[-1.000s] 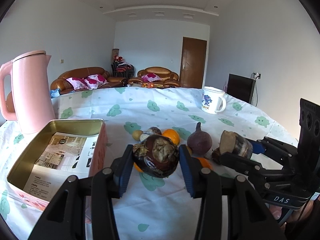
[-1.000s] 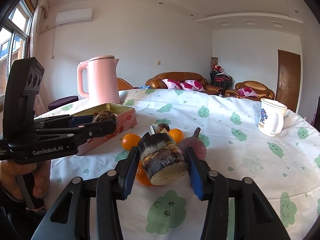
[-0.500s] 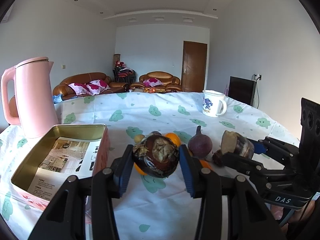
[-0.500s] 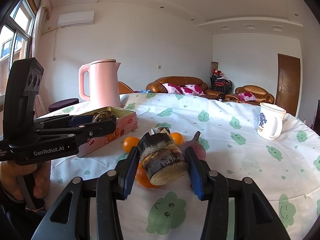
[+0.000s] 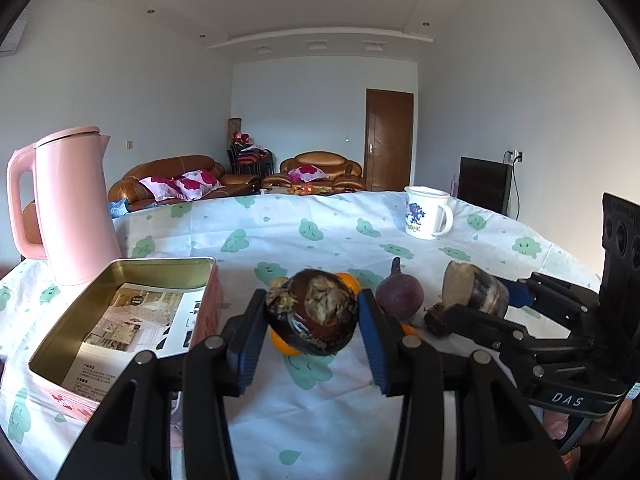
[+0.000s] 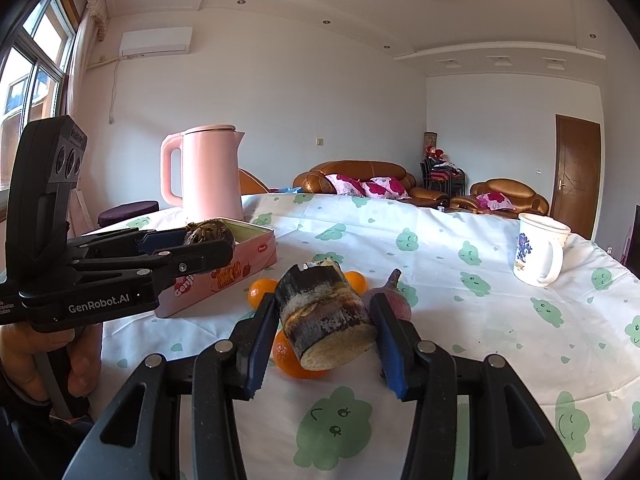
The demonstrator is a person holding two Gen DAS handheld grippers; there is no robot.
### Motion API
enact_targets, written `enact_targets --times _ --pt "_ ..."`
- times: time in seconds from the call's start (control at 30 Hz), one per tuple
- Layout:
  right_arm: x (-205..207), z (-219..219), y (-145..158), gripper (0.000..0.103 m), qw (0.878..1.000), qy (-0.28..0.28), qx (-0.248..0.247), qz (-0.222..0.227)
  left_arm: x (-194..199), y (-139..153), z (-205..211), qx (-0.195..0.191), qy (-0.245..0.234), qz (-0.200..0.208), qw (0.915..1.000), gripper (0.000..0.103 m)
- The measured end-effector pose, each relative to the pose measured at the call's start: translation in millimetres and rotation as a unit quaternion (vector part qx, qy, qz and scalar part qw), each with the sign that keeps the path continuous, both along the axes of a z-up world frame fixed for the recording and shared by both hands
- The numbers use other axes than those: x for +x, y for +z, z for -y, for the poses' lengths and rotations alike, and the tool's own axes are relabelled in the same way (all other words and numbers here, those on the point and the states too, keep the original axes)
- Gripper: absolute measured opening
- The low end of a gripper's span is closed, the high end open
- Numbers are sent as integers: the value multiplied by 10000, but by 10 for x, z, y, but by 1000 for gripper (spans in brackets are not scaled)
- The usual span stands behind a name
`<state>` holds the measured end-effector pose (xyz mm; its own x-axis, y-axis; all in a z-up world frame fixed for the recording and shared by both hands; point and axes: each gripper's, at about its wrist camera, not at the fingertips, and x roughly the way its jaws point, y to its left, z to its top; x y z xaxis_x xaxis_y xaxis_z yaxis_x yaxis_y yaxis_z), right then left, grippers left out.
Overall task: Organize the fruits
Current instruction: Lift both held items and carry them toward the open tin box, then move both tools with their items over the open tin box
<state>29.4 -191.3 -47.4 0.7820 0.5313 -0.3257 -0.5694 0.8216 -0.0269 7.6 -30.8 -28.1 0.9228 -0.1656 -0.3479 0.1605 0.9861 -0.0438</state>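
So both grippers, left [image 5: 312, 316] and right [image 6: 326, 320], each clamp a fruit, lifted off the table, probably headed for the tin [image 5: 72, 320].

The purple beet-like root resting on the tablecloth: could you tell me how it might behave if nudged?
The purple root looks rounded, so it would probably roll. Its tapered stem suggests it would curve rather than roll straight. It looks firm, likely not fragile.

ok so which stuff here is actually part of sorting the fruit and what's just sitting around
Part of the job:
- dark round fruit in the left gripper
- cut stalk piece in the right gripper
- oranges
- purple fruit
- open tin

Just lying about:
- pink kettle
- white mug
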Motion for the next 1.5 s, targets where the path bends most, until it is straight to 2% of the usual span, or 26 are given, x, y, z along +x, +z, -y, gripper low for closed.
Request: enact_targets --times 0.97,1.5 --pt "-160 24 23 49 9988 91 88 480 -201 85 70 213 40 461 9987 46" --pt "-151 -2 202 49 9990 90 32 435 -228 185 -43 227 248 354 9988 46"
